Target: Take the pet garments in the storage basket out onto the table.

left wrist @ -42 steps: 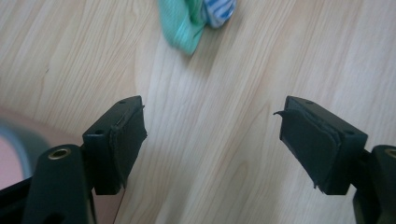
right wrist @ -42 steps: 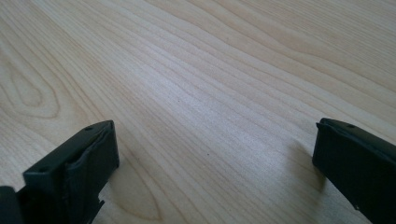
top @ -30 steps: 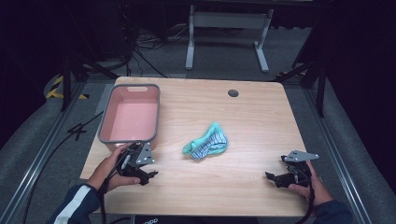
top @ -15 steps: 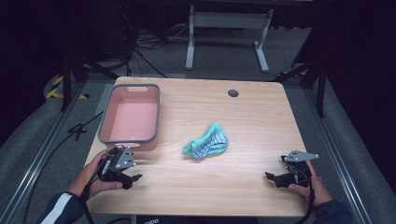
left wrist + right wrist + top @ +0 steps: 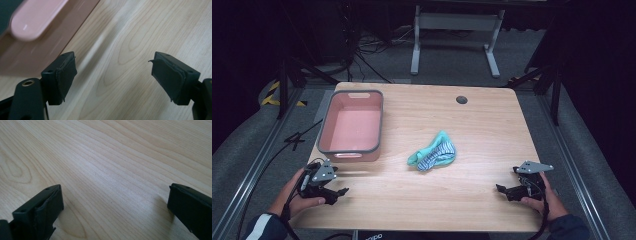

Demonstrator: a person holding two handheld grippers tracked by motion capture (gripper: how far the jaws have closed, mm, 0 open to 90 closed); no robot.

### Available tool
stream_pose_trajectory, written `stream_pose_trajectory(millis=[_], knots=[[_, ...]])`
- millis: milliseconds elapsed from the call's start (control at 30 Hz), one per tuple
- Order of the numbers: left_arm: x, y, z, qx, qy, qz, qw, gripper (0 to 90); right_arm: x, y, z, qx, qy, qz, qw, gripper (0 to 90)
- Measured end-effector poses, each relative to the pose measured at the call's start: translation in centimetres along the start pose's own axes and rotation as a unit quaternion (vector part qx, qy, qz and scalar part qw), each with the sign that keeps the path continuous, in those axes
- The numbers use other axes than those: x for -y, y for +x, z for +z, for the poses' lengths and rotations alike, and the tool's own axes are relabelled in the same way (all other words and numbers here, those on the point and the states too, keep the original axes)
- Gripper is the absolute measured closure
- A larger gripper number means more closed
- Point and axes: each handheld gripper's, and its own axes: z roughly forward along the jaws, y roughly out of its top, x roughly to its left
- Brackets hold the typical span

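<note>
- The room is dark, with a grey floor (image 5: 257, 145).
- The wooden table (image 5: 482, 130) holds a pink bin (image 5: 351, 127) at 10 o'clock.
- A green striped cloth (image 5: 433, 155) lies mid-table.
- The left gripper (image 5: 337, 195) at 7 o'clock and right gripper (image 5: 504, 190) at 5 o'clock are both spread wide, holding nothing.

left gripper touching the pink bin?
Apart. High view shows bare table between the left gripper and the pink bin; its jaws stand open, empty.

Dark room, grey carpet floor (image 5: 257, 150)
</note>
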Motion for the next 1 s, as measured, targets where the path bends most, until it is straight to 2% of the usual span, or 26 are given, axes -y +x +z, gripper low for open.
stream_pose_trajectory(millis=[67,167,267,300,367,1000], knots=[[1.0,0.3,0.4,0.011,-0.008,-0.026,0.9996,19.8,0.0,0.0,0.0,0.0,0.0,-0.001,1.0,0.6],[2.4,0.6,0.8,0.019,-0.01,-0.043,0.9989,19.0,0.0,0.0,0.0,0.0,0.0,-0.001,1.0,0.7],[3.5,0.8,1.1,0.031,-0.043,-0.077,0.9956,16.1,0.0,0.0,0.0,0.0,0.0,0.0,1.0,0.7],[3.5,0.8,1.1,0.031,-0.043,-0.077,0.9956,14.8,0.0,0.0,0.0,0.0,0.0,0.0,1.0,0.7],[3.9,0.5,1.4,0.031,-0.067,-0.087,0.9935,13.6,0.0,0.0,0.0,0.0,0.0,0.0,1.0,0.7],[3.9,0.3,1.4,0.022,-0.063,-0.091,0.9935,11.4,0.0,0.0,0.0,0.001,0.0,0.001,1.0,0.6]])
